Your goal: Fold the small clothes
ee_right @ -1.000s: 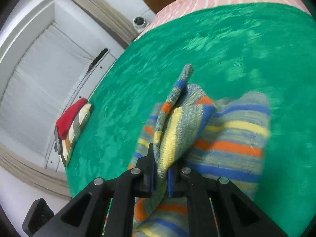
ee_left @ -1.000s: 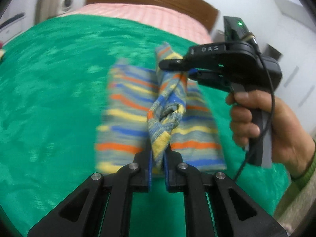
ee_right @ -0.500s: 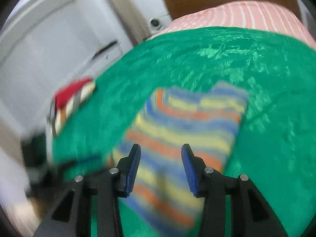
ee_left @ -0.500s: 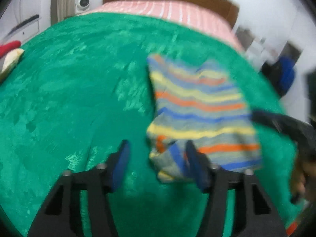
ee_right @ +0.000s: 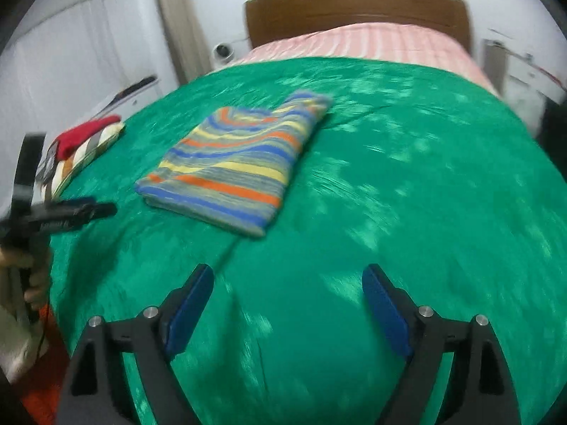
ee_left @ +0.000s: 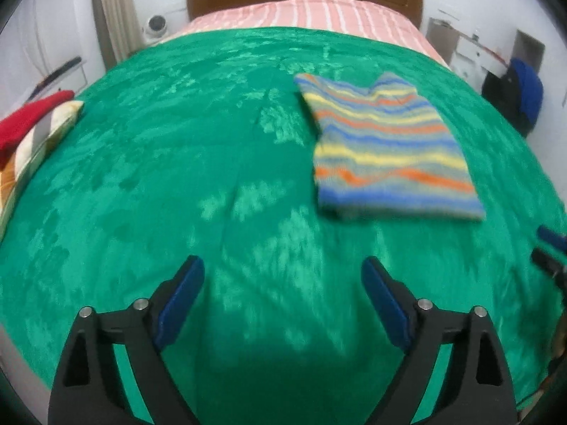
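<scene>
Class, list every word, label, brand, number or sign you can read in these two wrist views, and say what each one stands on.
Light lettering on the side of the left gripper, seen in the right wrist view: too blurred to read.
Striped knitted garment: no text visible.
Green bedspread: no text visible.
Right gripper: no text visible.
Nothing else in either view carries readable writing.

My 2 wrist cameras each look forward and down along their own fingers, low over the green blanket. Both face the headboard. They share the striped folded garment, right of centre in my left view, left of centre in my right.
</scene>
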{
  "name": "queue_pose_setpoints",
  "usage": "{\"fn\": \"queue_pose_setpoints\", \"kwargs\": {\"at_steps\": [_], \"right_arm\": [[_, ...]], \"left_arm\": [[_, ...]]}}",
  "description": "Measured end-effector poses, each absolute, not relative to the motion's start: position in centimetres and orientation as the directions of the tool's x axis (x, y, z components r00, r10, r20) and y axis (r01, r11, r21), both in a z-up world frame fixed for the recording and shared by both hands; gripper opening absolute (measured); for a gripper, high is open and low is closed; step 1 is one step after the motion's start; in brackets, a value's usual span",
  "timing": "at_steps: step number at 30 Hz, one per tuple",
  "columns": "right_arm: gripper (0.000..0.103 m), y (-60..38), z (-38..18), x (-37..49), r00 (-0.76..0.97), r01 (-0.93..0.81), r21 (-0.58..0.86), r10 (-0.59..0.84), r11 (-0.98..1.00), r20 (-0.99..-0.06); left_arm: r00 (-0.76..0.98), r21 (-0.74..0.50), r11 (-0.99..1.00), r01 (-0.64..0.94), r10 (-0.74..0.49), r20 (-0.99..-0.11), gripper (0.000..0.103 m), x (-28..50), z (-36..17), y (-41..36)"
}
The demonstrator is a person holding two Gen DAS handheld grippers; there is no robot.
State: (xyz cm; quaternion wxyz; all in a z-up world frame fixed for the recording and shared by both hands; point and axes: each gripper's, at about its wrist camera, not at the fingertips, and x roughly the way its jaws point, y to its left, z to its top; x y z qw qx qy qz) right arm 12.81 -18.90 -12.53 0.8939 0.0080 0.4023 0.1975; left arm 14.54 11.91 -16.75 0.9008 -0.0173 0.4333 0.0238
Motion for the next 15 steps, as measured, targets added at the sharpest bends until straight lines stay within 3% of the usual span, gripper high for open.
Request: {"fn": "queue_pose_setpoints", "kwargs": {"at_steps": [3, 5, 9, 15], "right_arm": [[0.092, -20.3, -14.0, 11.3, 0.628, -0.259, 0.14, 0.276, 0.956, -0.728], [0.092, -20.9, -15.0, 11.2, 0.617, -0.224, 0.135, 0.247, 0.965, -0.747], [0.103, -21.2, -16.2, 10.7, 0.622, -0.235, 0.144, 0.263, 0.961, -0.737], [0.103, -20.3, -17.0, 10.5, 0.643, -0.233, 0.104, 0.233, 0.967, -0.73]], "left_arm": [[0.618, 0.011, 0.999, -0.051, 0.04, -0.785, 0.092, 13.6, -19.1, 11.1], [0.66, 0.03, 0.998, -0.057, 0.06, -0.749, 0.099, 12.2, -19.7, 10.8], [0.673, 0.026, 0.997, -0.066, 0.064, -0.737, 0.102, 11.9, -20.3, 11.0], [0.683, 0.025, 0.998, -0.057, 0.057, -0.728, 0.102, 12.0, -20.6, 11.1]]}}
